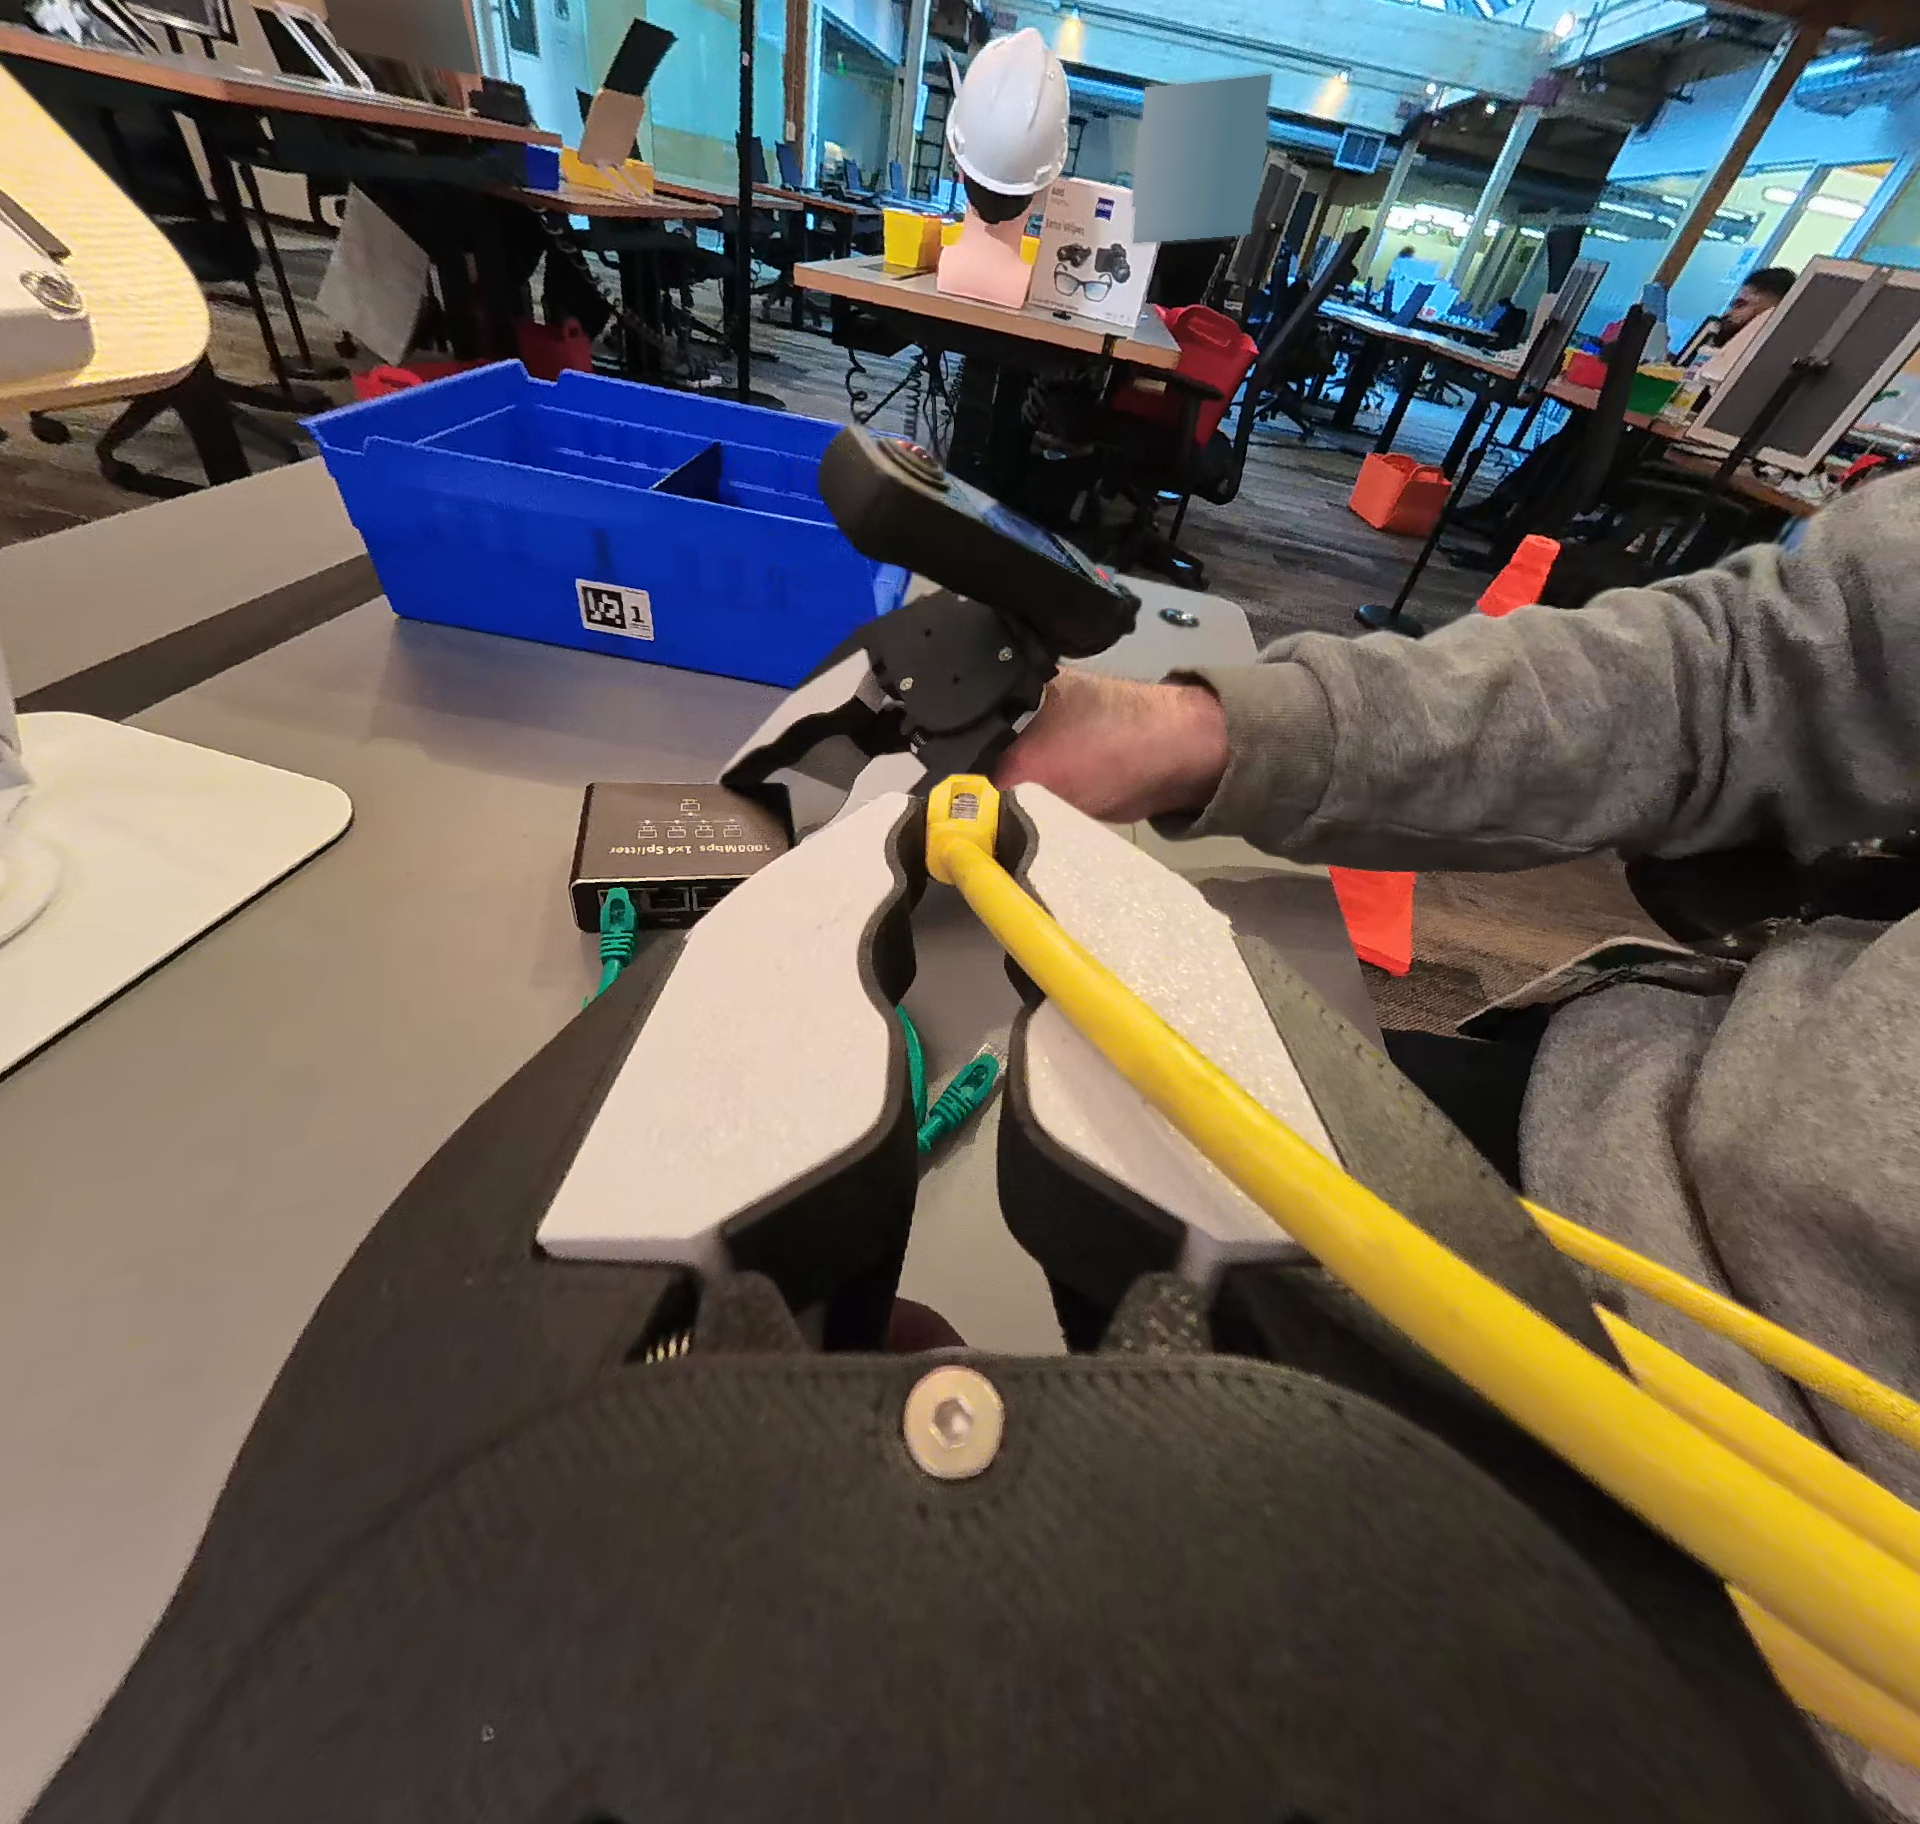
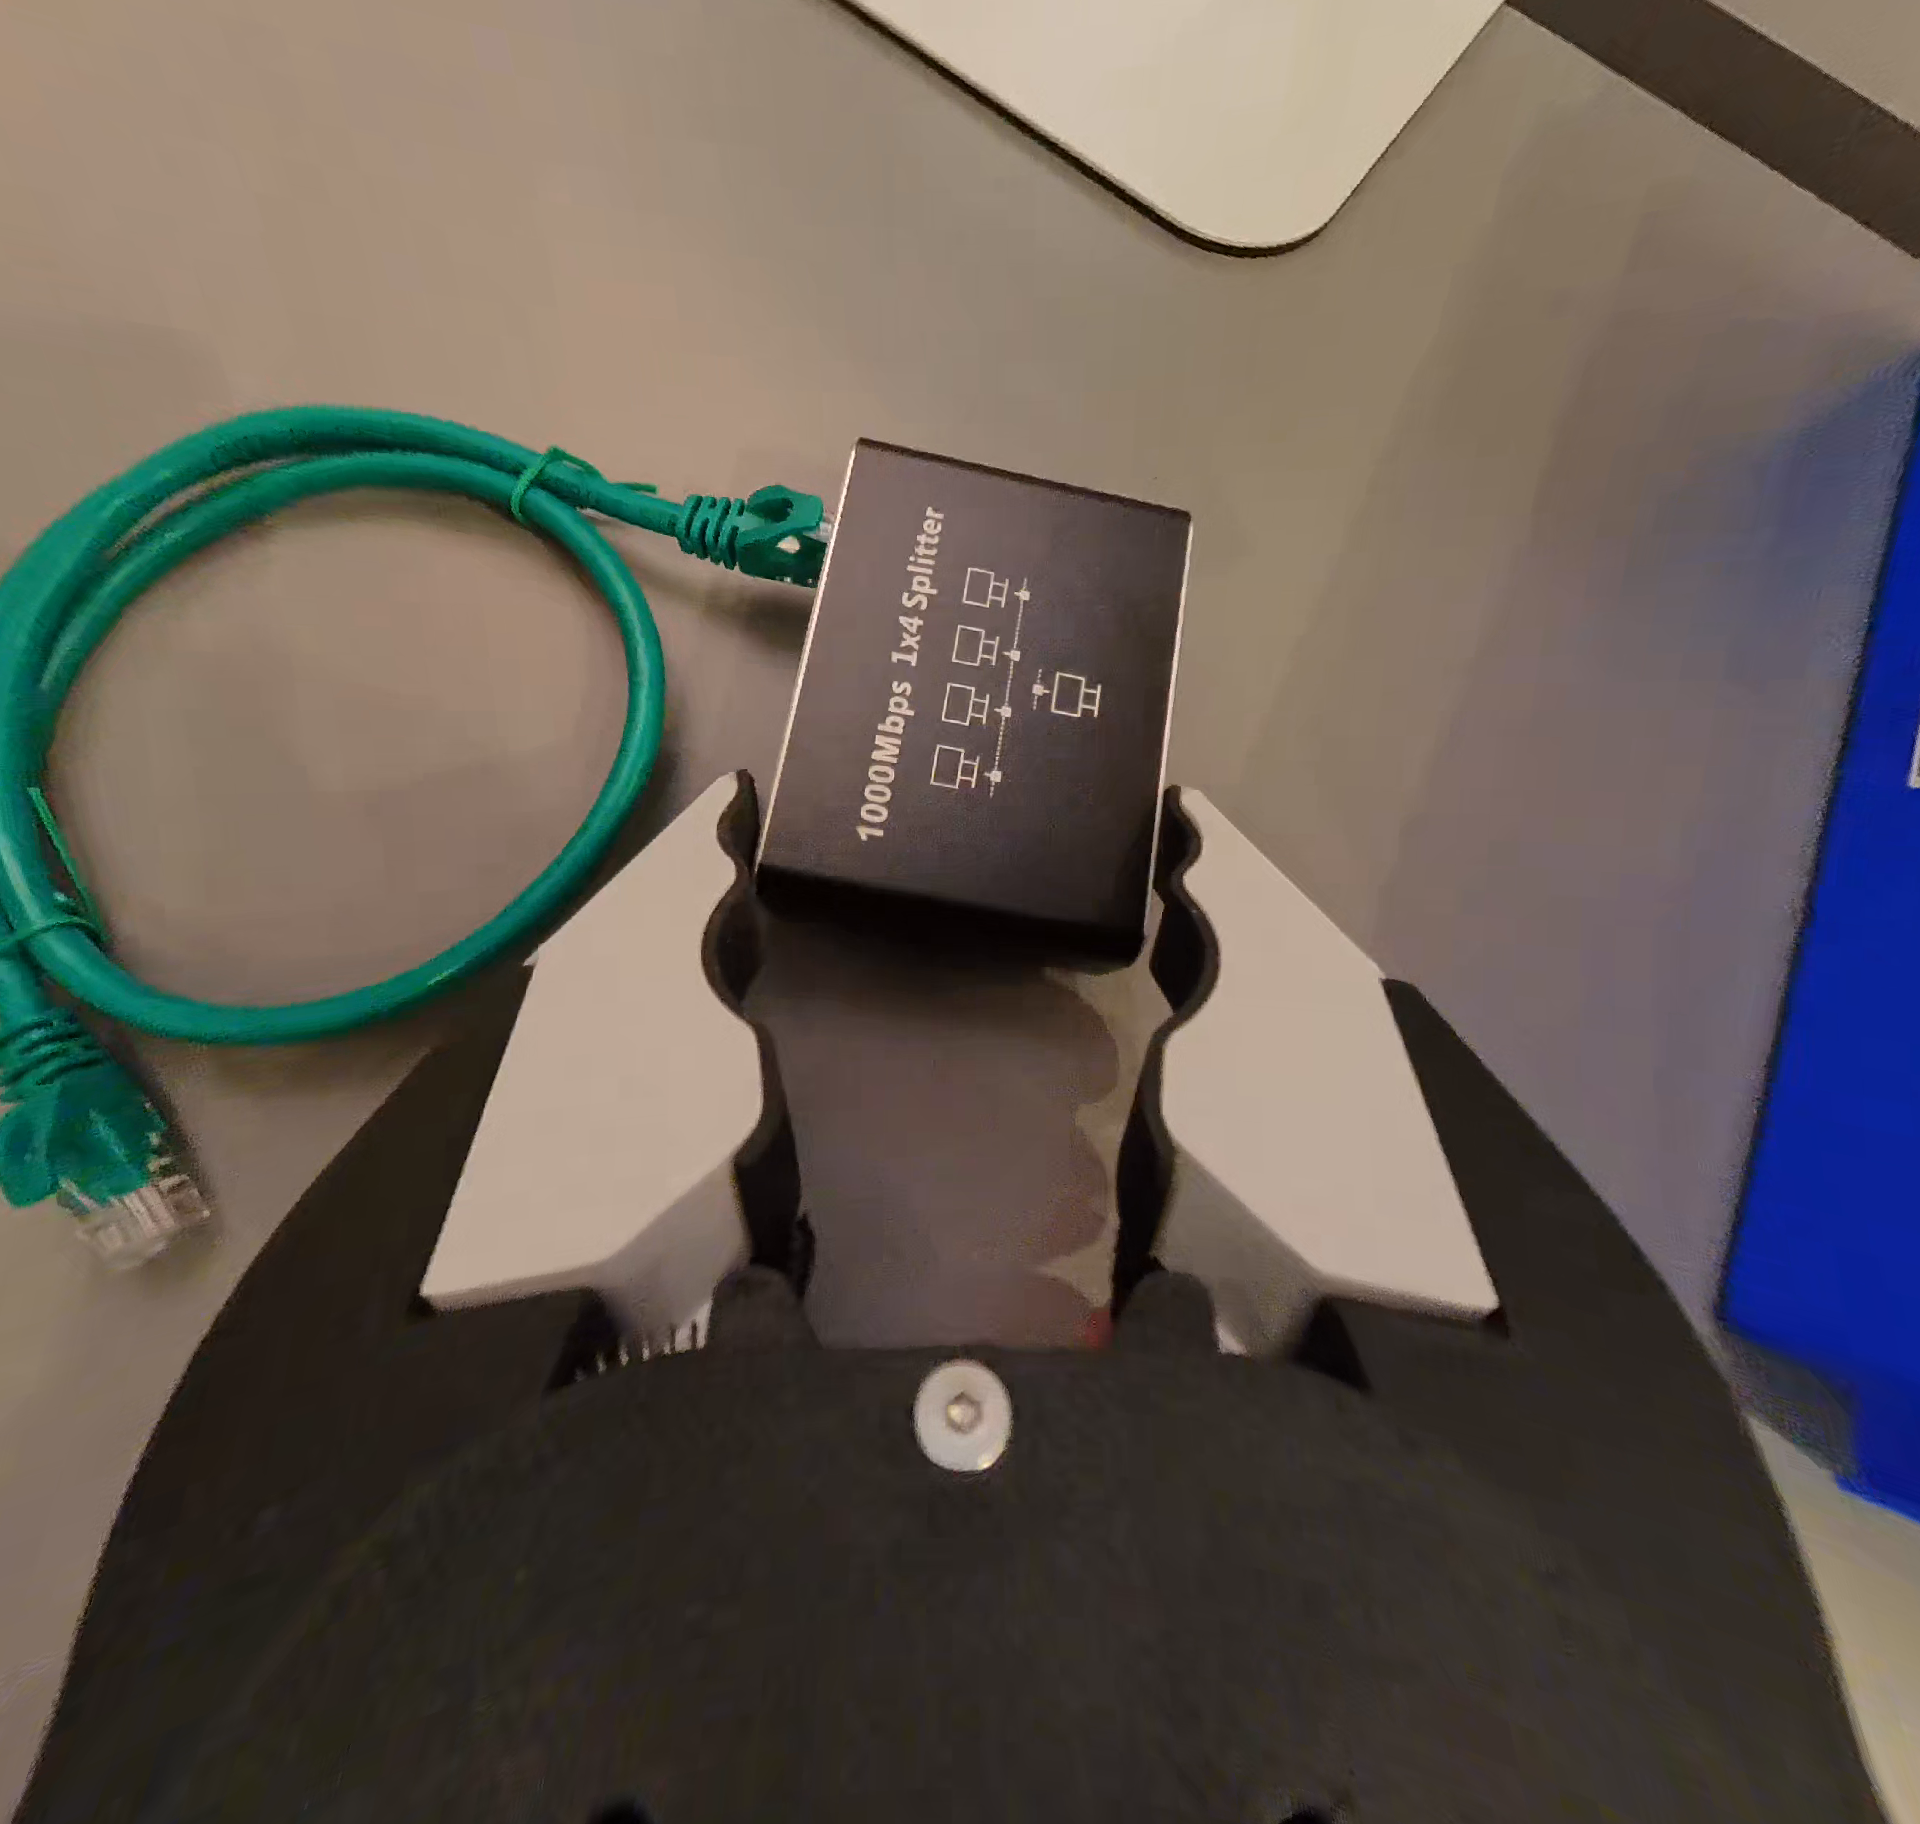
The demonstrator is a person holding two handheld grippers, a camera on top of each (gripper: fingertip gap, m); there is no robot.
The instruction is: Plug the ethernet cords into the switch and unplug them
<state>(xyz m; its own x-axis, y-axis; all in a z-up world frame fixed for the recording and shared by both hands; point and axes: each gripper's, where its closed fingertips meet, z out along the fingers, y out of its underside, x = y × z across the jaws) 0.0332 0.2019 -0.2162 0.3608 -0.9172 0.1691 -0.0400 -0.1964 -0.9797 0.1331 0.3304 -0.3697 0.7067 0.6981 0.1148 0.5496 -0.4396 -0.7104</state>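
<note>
The left gripper (image 1: 961, 824) is pinching the yellow cord's plug (image 1: 962, 806) just right of the switch (image 1: 681, 852) lying mid-table (image 1: 312, 1099), port row facing it, while the right gripper (image 2: 956, 844) is clamping the switch's opposite end, green cord (image 2: 613, 631) plugged in.

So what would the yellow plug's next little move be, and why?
Probably ease the yellow plug, pinched in the left gripper, down toward a free port beside the green plug. The right gripper already braces the switch, and yellow isn't in yet.
</note>
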